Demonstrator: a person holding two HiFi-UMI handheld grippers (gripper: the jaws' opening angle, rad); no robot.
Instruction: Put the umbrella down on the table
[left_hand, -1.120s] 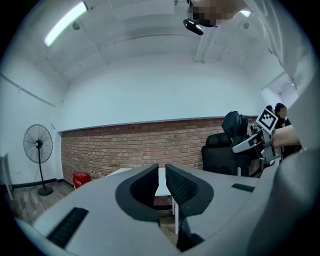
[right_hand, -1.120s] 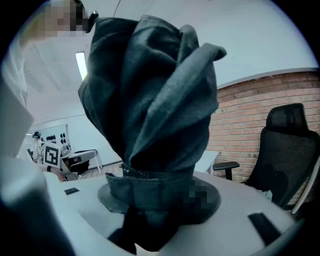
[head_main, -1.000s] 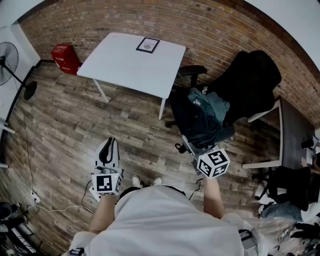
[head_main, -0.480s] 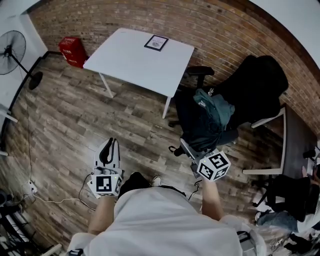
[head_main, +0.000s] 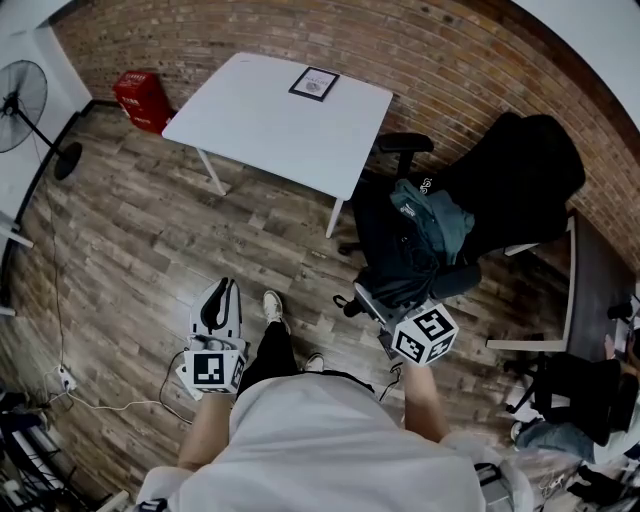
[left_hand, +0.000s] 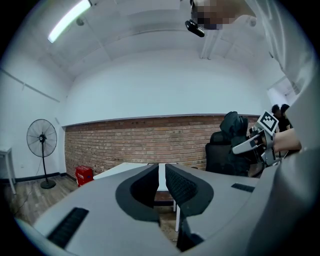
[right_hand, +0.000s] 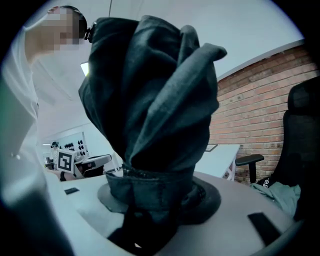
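Observation:
A folded dark umbrella (right_hand: 155, 100) stands up out of my right gripper (right_hand: 155, 195), whose jaws are shut round its lower end. In the head view the right gripper (head_main: 366, 300) is at the lower right, with the umbrella (head_main: 385, 255) reaching up from it in front of the chair. The white table (head_main: 270, 120) stands further ahead on the wooden floor, with a small framed picture (head_main: 314, 84) near its far edge. My left gripper (head_main: 216, 302) hangs at the lower left, jaws together and empty. In the left gripper view it (left_hand: 161, 182) points toward the table (left_hand: 125, 167).
A black office chair (head_main: 520, 170) with a teal jacket (head_main: 435, 215) stands right of the table. A dark desk (head_main: 590, 280) runs along the right edge. A red box (head_main: 140, 98) and a standing fan (head_main: 20, 110) are at the far left. A cable (head_main: 110, 400) lies on the floor.
The person has stepped forward: a leg and shoe now show between the grippers, and the table sits a little nearer. Both grippers have sunk slightly; the umbrella stays held.

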